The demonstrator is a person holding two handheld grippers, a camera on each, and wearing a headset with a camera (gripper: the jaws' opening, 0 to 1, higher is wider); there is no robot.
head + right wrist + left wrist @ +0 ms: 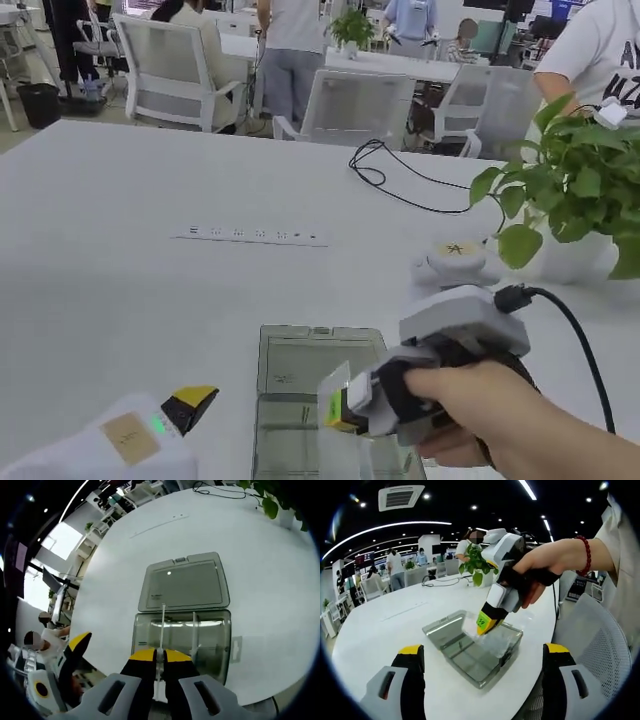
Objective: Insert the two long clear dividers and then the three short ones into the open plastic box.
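Note:
The open clear plastic box lies near the table's front edge, its lid folded flat away from me. My right gripper is shut on a long clear divider and holds it upright over the box. In the right gripper view the divider runs edge-on into the box, left of a second upright divider standing inside. A small clear piece lies on the table right of the box. My left gripper is open, hovering left of the box with nothing between its fingers.
A potted plant in a white pot stands at the right, with a round white device and a black cable near it. A flush power strip sits mid-table. White chairs and people are beyond the far edge.

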